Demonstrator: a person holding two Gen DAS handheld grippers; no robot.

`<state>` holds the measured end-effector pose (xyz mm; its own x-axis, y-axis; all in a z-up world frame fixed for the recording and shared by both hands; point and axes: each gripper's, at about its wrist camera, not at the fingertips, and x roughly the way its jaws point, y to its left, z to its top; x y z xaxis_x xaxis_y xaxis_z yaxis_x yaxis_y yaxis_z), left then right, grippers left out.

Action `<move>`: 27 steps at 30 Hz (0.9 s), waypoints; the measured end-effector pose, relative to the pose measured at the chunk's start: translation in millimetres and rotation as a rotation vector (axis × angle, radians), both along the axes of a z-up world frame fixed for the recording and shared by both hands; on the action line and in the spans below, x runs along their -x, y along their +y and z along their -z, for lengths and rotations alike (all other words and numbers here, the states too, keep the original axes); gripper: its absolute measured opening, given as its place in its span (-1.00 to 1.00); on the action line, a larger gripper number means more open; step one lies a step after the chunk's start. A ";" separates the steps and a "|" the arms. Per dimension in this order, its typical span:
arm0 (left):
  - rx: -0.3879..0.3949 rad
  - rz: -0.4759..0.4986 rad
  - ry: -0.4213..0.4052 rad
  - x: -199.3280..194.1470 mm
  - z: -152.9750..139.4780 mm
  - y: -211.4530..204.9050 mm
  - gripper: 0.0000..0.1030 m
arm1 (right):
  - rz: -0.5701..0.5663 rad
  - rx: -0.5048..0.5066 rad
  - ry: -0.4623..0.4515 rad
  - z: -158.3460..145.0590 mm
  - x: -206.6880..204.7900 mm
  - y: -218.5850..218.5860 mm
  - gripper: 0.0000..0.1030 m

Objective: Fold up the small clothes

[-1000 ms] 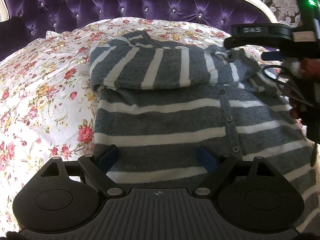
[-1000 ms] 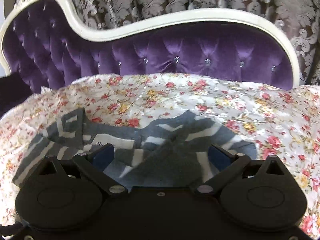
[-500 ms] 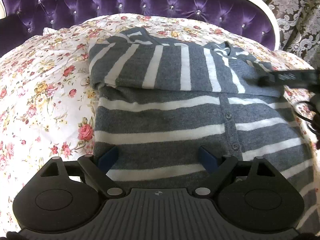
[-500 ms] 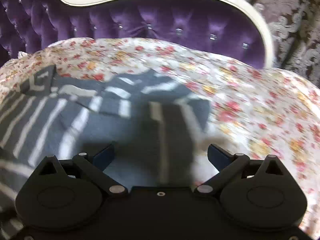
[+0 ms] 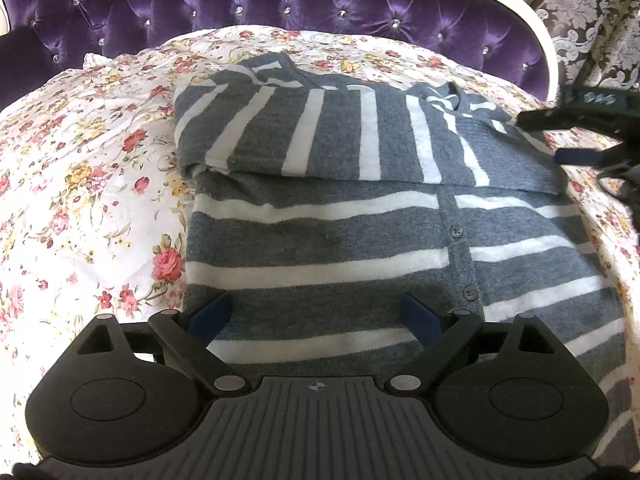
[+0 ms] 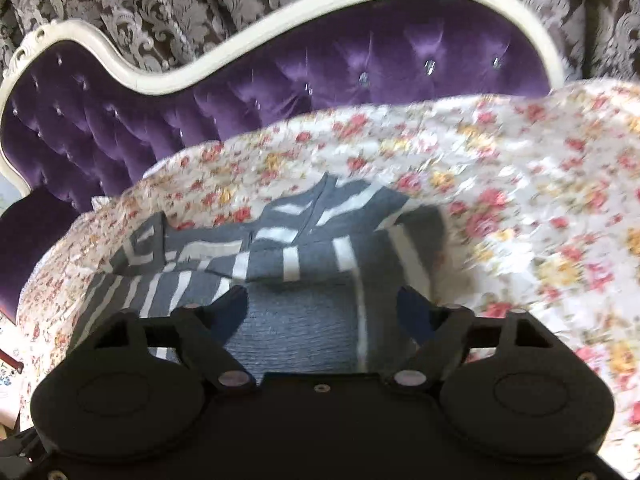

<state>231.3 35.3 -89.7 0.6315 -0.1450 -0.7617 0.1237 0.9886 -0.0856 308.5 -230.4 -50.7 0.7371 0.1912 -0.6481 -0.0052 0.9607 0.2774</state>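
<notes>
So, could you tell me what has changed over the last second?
The right gripper swung sideways over the cardigan, its jaws closing partway, gripping nothing. The left gripper opened slightly, holding nothing. The cardigan stayed as it was, sleeves folded across, on the floral sheet.

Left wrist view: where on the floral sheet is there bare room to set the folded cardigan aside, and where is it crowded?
Bare floral sheet lies left of the striped cardigan, up to the purple headboard. A narrower strip runs between the cardigan's top edge and the headboard. The right side is crowded: the right gripper hovers at the cardigan's corner. The left gripper sits open over the hem.
</notes>
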 end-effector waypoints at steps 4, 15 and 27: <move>0.012 -0.001 0.002 -0.5 -1.0 1.3 0.80 | 0.009 0.057 0.020 12.2 -3.9 10.2 0.55; 0.119 -0.029 0.025 0.6 -4.9 15.6 0.80 | 0.016 0.160 -0.031 8.8 11.7 10.4 -0.75; 0.187 -0.001 0.002 7.8 -2.8 27.6 0.80 | 0.037 0.022 -0.103 0.8 61.5 -11.6 0.54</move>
